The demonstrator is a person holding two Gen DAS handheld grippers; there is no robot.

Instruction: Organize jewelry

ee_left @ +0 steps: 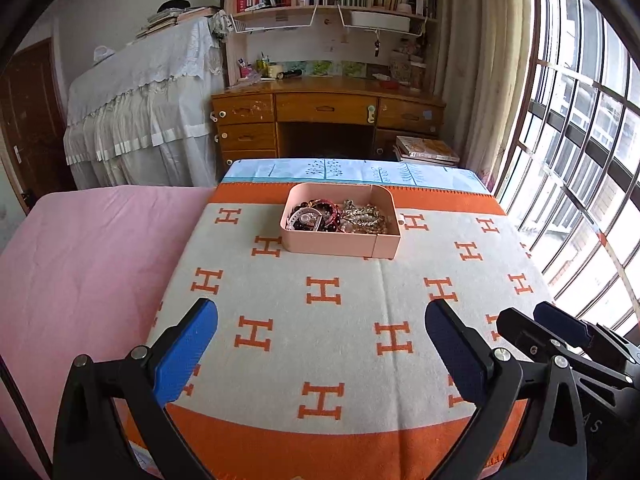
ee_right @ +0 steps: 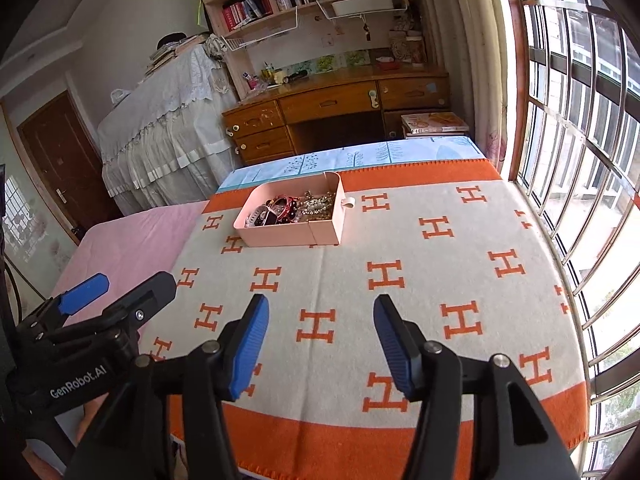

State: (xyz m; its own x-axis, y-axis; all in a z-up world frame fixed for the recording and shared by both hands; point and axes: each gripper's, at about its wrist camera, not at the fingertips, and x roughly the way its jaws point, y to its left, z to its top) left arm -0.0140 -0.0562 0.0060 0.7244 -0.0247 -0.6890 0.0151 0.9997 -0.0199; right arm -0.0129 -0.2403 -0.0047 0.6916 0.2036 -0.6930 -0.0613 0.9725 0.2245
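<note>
Left wrist view: left tongs (ee_left: 320, 344) hanging spread over H-patterned blanket (ee_left: 360, 300), nothing between pads. Right tongs (ee_right: 318, 340) also standing spread, empty. Pink box (ee_left: 340, 242) holding jewelry (ee_left: 340, 216), sitting at blanket's far end, well apart from both tongs.

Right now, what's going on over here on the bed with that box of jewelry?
A person is holding a claw in each hand over the orange and grey blanket. The left claw and the right claw are both open and empty, well short of the pink box. The box sits near the far end of the blanket, heaped with jewelry: red bangles, dark beads and gold chains. No loose pieces show on the blanket, so the jewelry looks gathered into the box.
</note>
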